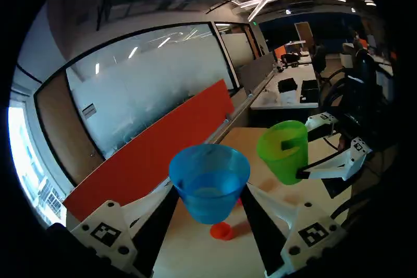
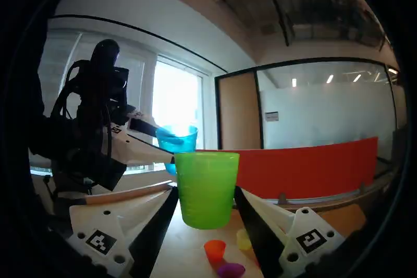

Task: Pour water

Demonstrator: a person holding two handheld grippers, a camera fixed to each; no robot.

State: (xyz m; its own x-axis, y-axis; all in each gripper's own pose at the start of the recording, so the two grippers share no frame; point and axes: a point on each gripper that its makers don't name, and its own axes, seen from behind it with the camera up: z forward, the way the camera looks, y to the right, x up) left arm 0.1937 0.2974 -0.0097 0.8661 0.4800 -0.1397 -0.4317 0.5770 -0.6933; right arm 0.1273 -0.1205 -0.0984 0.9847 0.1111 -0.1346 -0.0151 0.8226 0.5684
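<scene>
In the left gripper view my left gripper (image 1: 210,194) is shut on a blue translucent cup (image 1: 209,181), held upright above the wooden table (image 1: 208,249). Some liquid seems to sit low in it. To its right, a green cup (image 1: 284,150) is held by my right gripper (image 1: 302,154), tilted slightly. In the right gripper view my right gripper (image 2: 206,197) is shut on the green cup (image 2: 206,189), upright. Behind it, the blue cup (image 2: 177,141) hangs in the left gripper (image 2: 159,145).
Small cups stand on the table: an orange one (image 1: 222,230) under the blue cup; orange (image 2: 214,250), yellow (image 2: 243,239) and purple (image 2: 231,269) ones below the green cup. An orange divider panel (image 1: 156,142) runs along the table's far edge. Desks and chairs (image 1: 313,87) stand beyond.
</scene>
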